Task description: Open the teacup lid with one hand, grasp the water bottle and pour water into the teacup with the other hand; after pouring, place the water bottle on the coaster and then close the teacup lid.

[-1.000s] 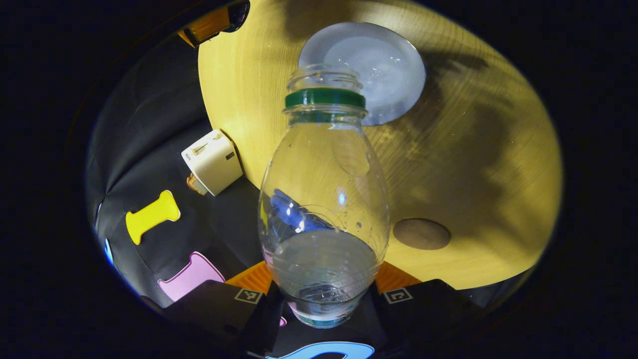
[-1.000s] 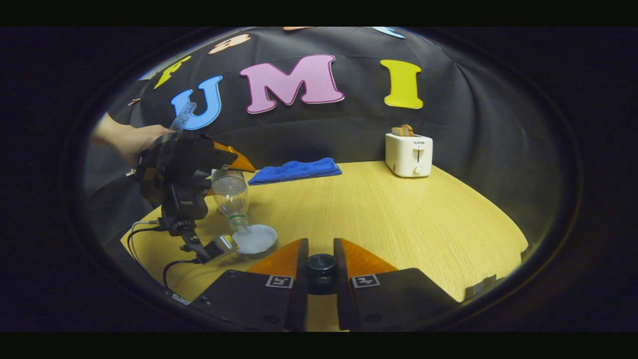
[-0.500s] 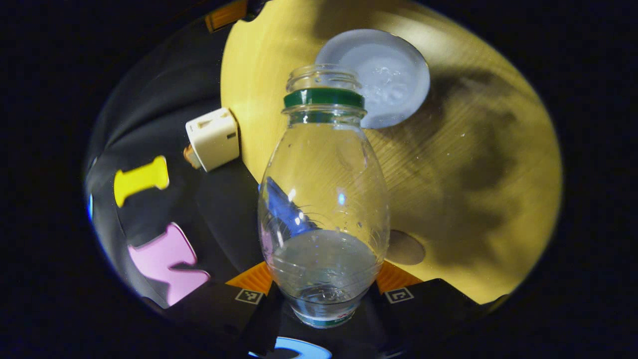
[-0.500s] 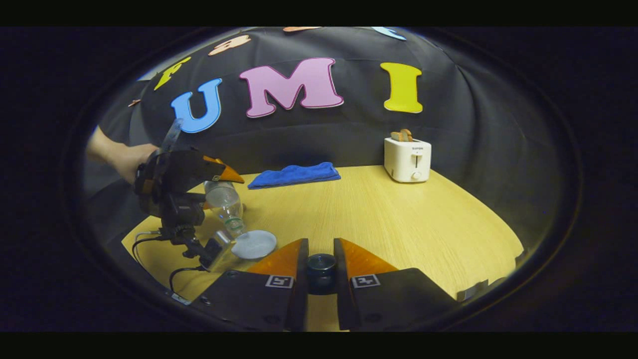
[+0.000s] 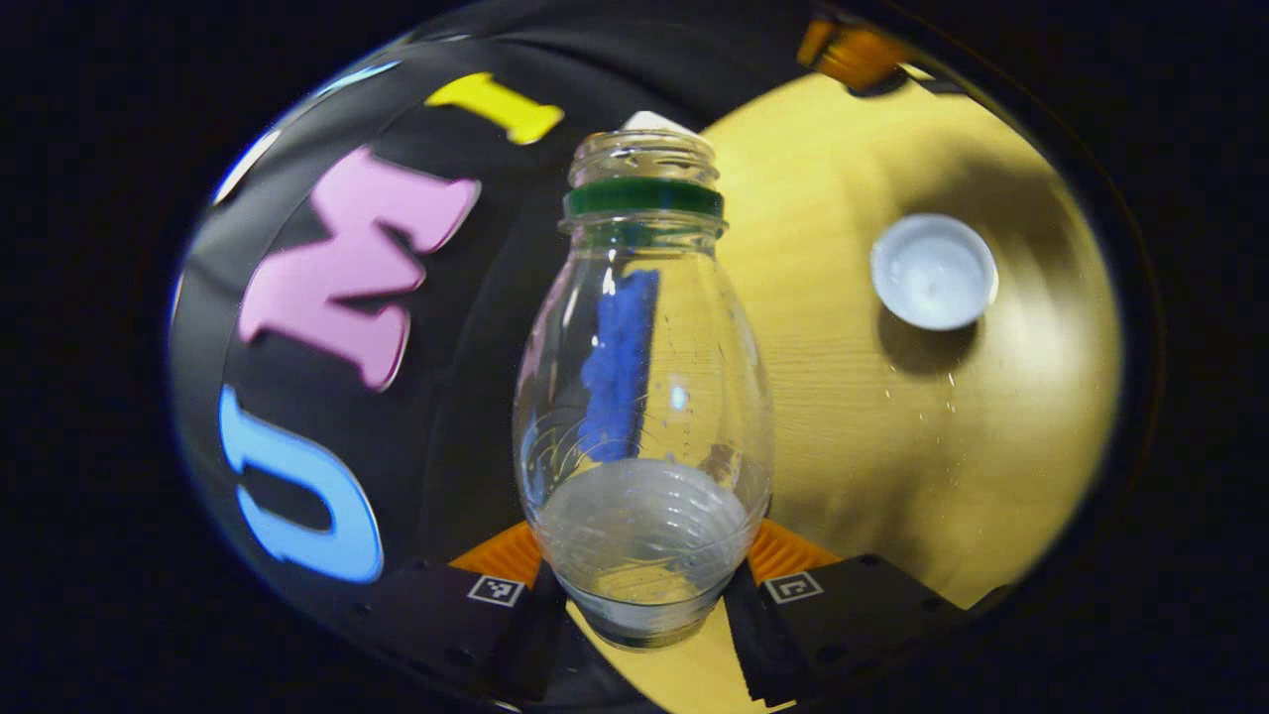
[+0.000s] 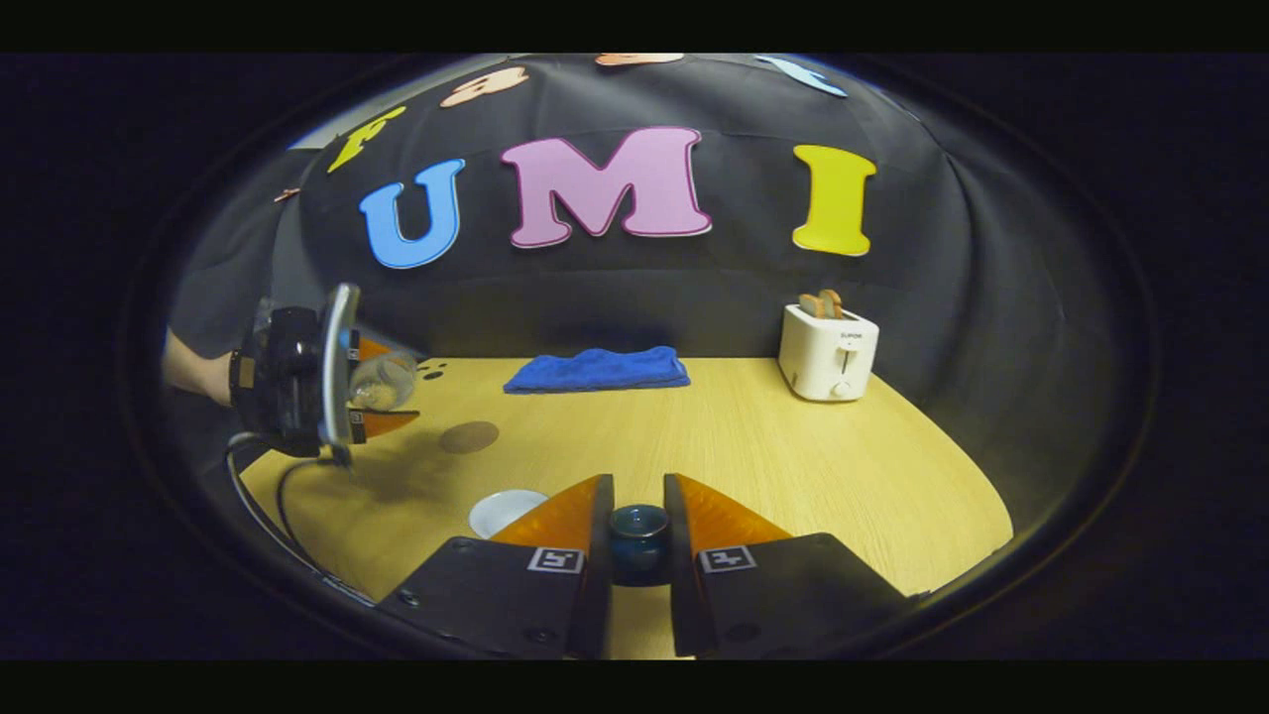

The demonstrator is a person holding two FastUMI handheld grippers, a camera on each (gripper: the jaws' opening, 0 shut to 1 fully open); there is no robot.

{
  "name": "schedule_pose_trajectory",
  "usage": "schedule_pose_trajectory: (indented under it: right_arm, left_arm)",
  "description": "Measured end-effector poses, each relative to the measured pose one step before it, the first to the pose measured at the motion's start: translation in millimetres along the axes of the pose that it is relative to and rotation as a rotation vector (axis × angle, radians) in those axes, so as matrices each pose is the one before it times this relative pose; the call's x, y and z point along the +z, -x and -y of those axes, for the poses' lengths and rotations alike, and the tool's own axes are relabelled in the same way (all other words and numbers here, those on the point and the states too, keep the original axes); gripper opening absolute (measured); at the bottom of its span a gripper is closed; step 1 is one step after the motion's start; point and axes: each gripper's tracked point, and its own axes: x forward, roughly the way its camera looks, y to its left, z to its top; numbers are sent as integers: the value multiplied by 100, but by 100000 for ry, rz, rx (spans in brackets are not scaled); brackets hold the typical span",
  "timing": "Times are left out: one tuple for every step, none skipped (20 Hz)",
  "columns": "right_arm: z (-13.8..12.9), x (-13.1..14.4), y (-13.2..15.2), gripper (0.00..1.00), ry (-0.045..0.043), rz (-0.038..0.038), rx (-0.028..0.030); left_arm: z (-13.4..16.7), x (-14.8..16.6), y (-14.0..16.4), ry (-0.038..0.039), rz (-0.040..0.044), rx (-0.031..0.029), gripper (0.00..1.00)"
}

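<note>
Left gripper [image 5: 644, 595] clamps water bottle [image 5: 642, 397]; right gripper [image 6: 638, 540] pinches lid knob [image 6: 638, 524]; pouring apparently done; next, coaster [image 6: 469, 436] left of teacup [image 6: 504, 511].

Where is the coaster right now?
In the right gripper view, the round brown coaster lies on the table's left part, below the left gripper holding the bottle, behind the white teacup.

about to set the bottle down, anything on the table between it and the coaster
Nothing visible does: the water bottle hangs in the left gripper above bare table, the coaster just beside it, uncovered.
</note>
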Motion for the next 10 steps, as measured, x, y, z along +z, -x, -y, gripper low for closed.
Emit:
schedule_pose_trajectory:
  right_arm:
    - [-452, 371, -254, 28, 1160, 382, 879]
    - [-455, 262, -257, 28, 1006, 307, 1011]
    - [-565, 248, -311, 28, 698, 368, 982]
    - [-549, 200, -301, 28, 401, 376, 1095]
    - [-636, 139, -391, 28, 218, 126, 1189]
    - [-636, -38, -404, 27, 205, -12, 1211]
    - [-570, 147, -315, 27, 357, 566, 983]
    - [-621, 72, -347, 32, 459, 541, 823]
    - [-513, 23, -408, 31, 258, 495, 917]
    - [-543, -103, -433, 30, 130, 487, 906]
  left_arm:
    - [-223, -195, -202, 10943, -85, 123, 73]
    - [-119, -453, -301, 11633, -1242, 88, 72]
    - [-22, 66, -519, 11881, -189, -1440, 72]
    - [269, 304, -650, 11186, 1059, -782, 73]
    - [298, -111, -524, 10111, 1540, -862, 72]
    - [272, 331, -353, 9206, 2009, 312, 73]
    - [577, 360, -318, 8663, 1547, -165, 72]
    - [400, 264, -355, 7733, 1789, -197, 73]
    - [440, 417, -107, 6461, 2419, -979, 73]
    - [440, 253, -349, 3656, 2736, -530, 72]
